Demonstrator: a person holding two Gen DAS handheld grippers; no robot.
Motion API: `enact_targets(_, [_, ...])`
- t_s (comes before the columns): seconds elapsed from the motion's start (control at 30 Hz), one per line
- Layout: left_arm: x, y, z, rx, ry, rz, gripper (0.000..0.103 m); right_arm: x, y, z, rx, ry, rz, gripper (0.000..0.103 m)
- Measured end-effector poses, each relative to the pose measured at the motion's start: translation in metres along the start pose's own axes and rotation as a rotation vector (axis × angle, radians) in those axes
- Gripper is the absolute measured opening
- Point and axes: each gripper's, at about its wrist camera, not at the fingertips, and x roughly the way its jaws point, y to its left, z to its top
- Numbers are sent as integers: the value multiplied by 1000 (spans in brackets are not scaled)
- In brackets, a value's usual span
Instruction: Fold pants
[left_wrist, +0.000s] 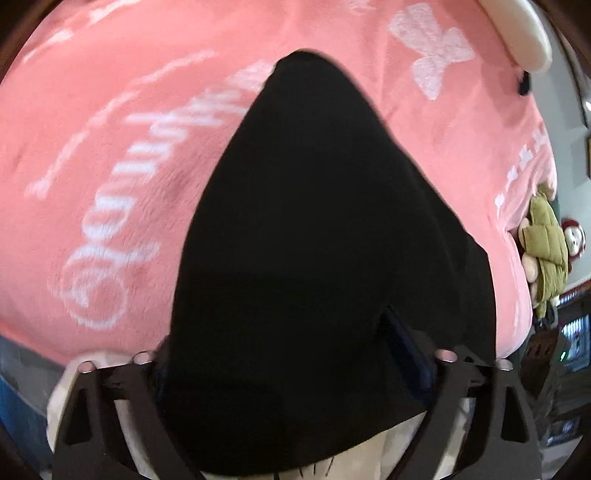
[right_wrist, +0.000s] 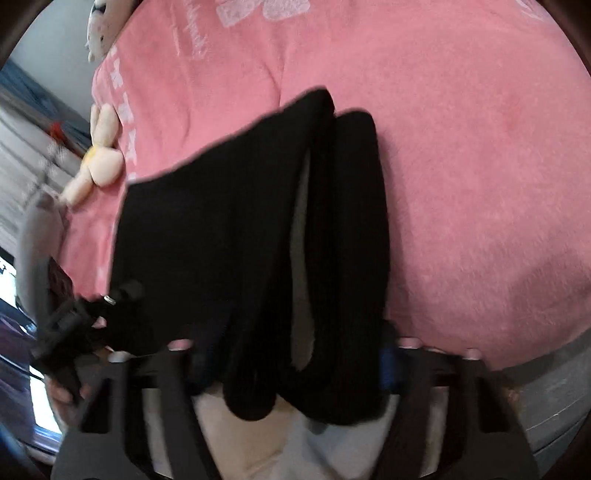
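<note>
The black pants (left_wrist: 314, 221) lie on the pink blanket (left_wrist: 110, 147), and their near end fills the gap between the fingers of my left gripper (left_wrist: 280, 332). Cloth hides that gripper's left finger, while the blue pad (left_wrist: 406, 350) of its right finger shows a bare face, so its jaws stand wide with the cloth loose between them. In the right wrist view the pants (right_wrist: 221, 221) lie in long doubled folds. My right gripper (right_wrist: 291, 347) is shut on the bunched near end, its blue pad (right_wrist: 388, 365) pressed against the cloth. The left gripper (right_wrist: 85, 314) shows at the pants' left edge.
The pink blanket (right_wrist: 461, 184) has white lettering and covers a bed. A cream plush toy (right_wrist: 99, 155) lies near its left edge in the right wrist view. A doll in an olive jacket (left_wrist: 546, 251) sits at the blanket's right edge. A white pillow (left_wrist: 524, 33) lies at the far corner.
</note>
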Motion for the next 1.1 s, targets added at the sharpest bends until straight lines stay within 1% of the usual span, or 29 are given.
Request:
enact_targets(0.03, [-7, -4, 1, 15, -5, -15, 47, -7, 8, 4, -13, -18, 13, 35])
enact_targets(0.07, [-17, -7, 3, 26, -19, -28, 38, -15, 17, 6, -44, -30, 6, 34])
enact_targets(0.1, [-35, -11, 4, 37, -45, -44, 32, -28, 34, 9, -89, -50, 27, 34])
enact_targets(0.13, [-49, -15, 4, 48, -61, -43, 29, -42, 49, 9, -112, -64, 64, 34])
enact_targets(0.2, [-75, -20, 3, 56, -79, -51, 29, -63, 68, 6, -154, -80, 102, 34])
enact_targets(0.27, [-95, -23, -11, 70, -78, -6, 31, -70, 74, -6, -179, -55, 86, 36])
enact_targets(0.3, [-97, -20, -19, 70, -63, 11, 35, -64, 70, -12, -176, -36, 74, 37])
enact_targets(0.33, [-90, -16, -27, 64, -24, 32, 42, -54, 61, -21, -160, -3, 49, 39])
enact_targets(0.37, [-79, -11, -34, 64, 18, 61, 45, -46, 52, -30, -146, 30, 16, 41])
enact_targets(0.4, [-65, -6, -39, 63, 66, 104, 47, -27, 41, -42, -125, 88, -56, 42])
enact_targets(0.43, [-50, -4, -47, 55, 116, 169, 48, -20, 35, -48, -112, 97, -80, 44])
enact_targets(0.47, [-46, -3, -51, 57, 108, 188, 51, -25, 36, -52, -125, 43, -63, 52])
enact_targets(0.5, [-51, -6, -51, 68, 69, 203, 58, -31, 42, -53, -141, 23, -105, 53])
enact_targets(0.53, [-56, -11, -50, 81, 43, 232, 67, -33, 48, -51, -157, 17, -138, 54])
enact_targets(0.57, [-61, -18, -46, 103, 3, 267, 73, -35, 54, -48, -175, 11, -156, 54])
enact_targets(0.6, [-67, -25, -40, 126, -49, 300, 83, -35, 55, -44, -175, 9, -158, 54])
enact_targets(0.63, [-70, -30, -37, 144, -87, 327, 86, -35, 56, -39, -169, -3, -166, 54])
enact_targets(0.67, [-73, -35, -32, 163, -119, 361, 86, -37, 55, -34, -161, -27, -180, 54])
enact_targets(0.73, [-72, -44, -24, 193, -139, 404, 86, -43, 60, -20, -172, -105, -243, 54])
enact_targets(0.77, [-72, -47, -20, 202, -144, 415, 86, -50, 63, -16, -189, -159, -272, 55])
enact_targets(0.8, [-70, -51, -16, 211, -147, 424, 86, -56, 70, -9, -216, -212, -275, 55])
enact_targets(0.83, [-67, -56, -13, 225, -148, 435, 86, -58, 78, 0, -235, -228, -256, 48])
enact_targets(0.87, [-64, -58, -10, 235, -144, 445, 86, -56, 86, 7, -258, -223, -223, 42])
enact_targets(0.9, [-65, -50, -11, 241, -138, 450, 86, -49, 98, 15, -290, -194, -166, 40])
enact_targets(0.93, [-59, -53, -11, 246, -126, 455, 86, -42, 105, 19, -311, -165, -120, 33])
enact_targets(0.97, [-52, -58, -11, 249, -114, 453, 86, -30, 113, 22, -331, -128, -85, 29])
enact_targets(1.0, [-50, -56, -9, 254, -101, 449, 86, -9, 118, 28, -349, -71, -63, 29])
enact_targets(1.07, [-41, -59, -6, 263, -80, 462, 86, 10, 102, 36, -342, -52, -123, 26])
enact_targets(1.1, [-38, -60, -5, 266, -75, 466, 86, 21, 82, 44, -306, -66, -214, 25])
